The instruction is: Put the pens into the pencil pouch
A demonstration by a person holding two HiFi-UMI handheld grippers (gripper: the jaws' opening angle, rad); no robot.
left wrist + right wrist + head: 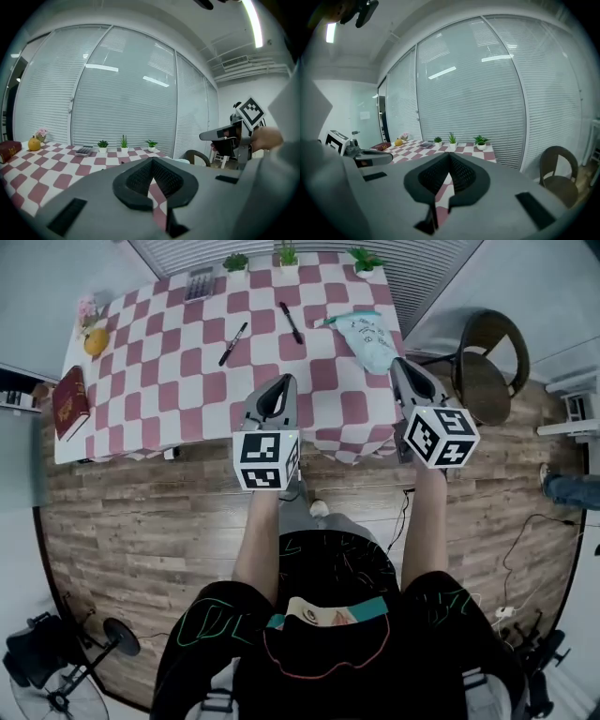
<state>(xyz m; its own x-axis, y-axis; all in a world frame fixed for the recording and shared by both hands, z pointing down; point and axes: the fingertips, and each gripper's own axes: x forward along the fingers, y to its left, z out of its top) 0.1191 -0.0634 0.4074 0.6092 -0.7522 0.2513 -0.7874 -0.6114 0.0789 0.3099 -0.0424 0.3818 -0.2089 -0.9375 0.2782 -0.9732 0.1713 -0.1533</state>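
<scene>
Left gripper (284,382): fingers (136,180) pressed together with nothing between them; held over the near edge of the worktop (150,399).
Right gripper (400,367): fingers (461,176) also together and empty; over the worktop's near right corner, with its tip just beside the pouch's near end in the head view.
Pencil pouch (368,338): pale green, lying on the checked cloth at the right side.
Pens: two black ones lying loose on the cloth, outside the pouch; first pen (233,343) left of middle, second pen (291,322) between it and the pouch.
Far edge: three small potted plants (287,255) and a calculator (200,284).
Left side: red book (70,402) at the near corner, orange fruit (95,341) farther back.
Chair (487,362): on the wood floor, right of the worktop.
</scene>
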